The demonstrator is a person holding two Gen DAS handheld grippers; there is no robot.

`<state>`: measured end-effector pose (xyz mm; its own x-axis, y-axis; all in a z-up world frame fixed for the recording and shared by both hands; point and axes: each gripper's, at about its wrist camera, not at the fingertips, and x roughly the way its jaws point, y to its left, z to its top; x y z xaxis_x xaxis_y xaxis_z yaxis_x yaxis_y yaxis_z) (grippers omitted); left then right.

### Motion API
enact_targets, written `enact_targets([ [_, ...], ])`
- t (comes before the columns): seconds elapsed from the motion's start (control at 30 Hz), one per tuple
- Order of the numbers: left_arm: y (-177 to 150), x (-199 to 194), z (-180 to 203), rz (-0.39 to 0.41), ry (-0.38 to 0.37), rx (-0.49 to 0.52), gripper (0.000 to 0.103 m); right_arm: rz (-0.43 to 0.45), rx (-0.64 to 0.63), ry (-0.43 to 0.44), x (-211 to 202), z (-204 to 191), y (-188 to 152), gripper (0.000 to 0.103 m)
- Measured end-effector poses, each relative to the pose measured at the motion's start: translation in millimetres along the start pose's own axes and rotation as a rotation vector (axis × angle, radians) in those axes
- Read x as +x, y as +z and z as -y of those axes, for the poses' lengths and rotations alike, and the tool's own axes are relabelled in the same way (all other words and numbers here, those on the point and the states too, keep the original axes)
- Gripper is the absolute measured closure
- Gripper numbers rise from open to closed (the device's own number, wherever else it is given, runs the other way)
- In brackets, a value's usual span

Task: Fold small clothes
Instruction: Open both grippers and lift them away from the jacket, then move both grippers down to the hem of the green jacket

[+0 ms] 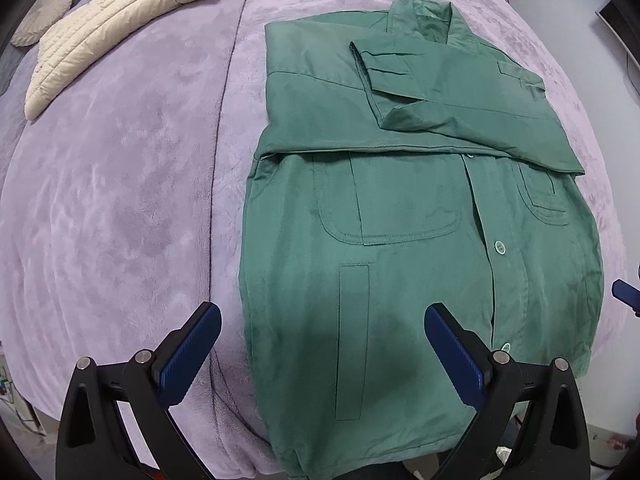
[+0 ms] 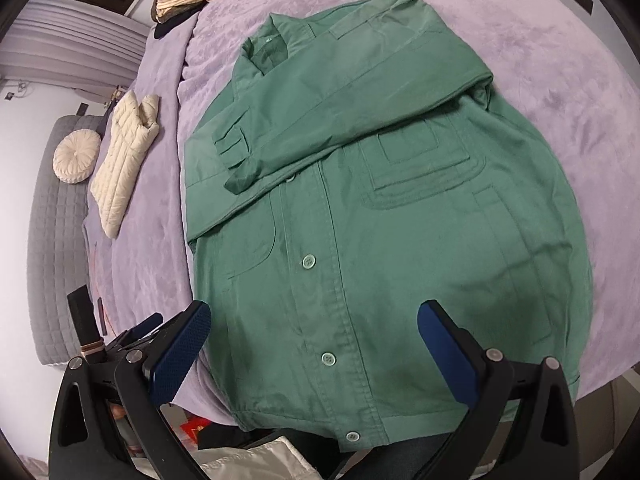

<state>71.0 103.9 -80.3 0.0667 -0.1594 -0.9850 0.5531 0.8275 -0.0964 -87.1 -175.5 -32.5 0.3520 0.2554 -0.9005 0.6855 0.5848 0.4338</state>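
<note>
Left tongs point(image 1: 322, 322) point down, spread wide, empty. Right tongs point(image 2: 314, 318) tilted downward, spread wide, empty.

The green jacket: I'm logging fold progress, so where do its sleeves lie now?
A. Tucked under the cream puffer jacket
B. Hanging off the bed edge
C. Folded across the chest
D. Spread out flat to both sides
C: both sleeves lie crossed over the green jacket's chest.

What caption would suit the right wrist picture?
Open right gripper above a green button-up jacket, sleeves folded across, on a purple blanket.

Lilac plush bedspread point(image 1: 120, 200), grey quilted headboard point(image 2: 52, 240)
</note>
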Motion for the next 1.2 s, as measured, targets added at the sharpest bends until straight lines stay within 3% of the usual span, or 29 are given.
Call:
enact_targets([
  [0.2, -10.0, -3.4, -10.4, 0.009, 0.007, -0.016, 0.001, -0.015, 0.041, -0.019, 4.2, 3.2, -6.6, 0.000],
  [0.57, -43.7, -4.1, -10.1, 0.027, 0.049, -0.086, 0.001, -0.040, -0.042, -0.007, -1.5, 13.3, -16.0, 0.000],
  [0.87, -98.5, 9.3, -17.8, -0.048, 0.092, -0.201, 0.001, -0.060, 0.037, 0.009, -11.1, 83.5, -53.4, 0.000],
  [1.03, -122.1, 19.4, -21.9, -0.075, 0.076, -0.248, 0.001, -0.060, 0.089, 0.007, -16.3, 120.9, -65.5, 0.000],
  [1.2, -138.7, 32.0, -19.0, -0.084, 0.068, -0.239, 0.001, -0.023, 0.081, -0.057, -27.9, 149.9, -64.5, 0.000],
])
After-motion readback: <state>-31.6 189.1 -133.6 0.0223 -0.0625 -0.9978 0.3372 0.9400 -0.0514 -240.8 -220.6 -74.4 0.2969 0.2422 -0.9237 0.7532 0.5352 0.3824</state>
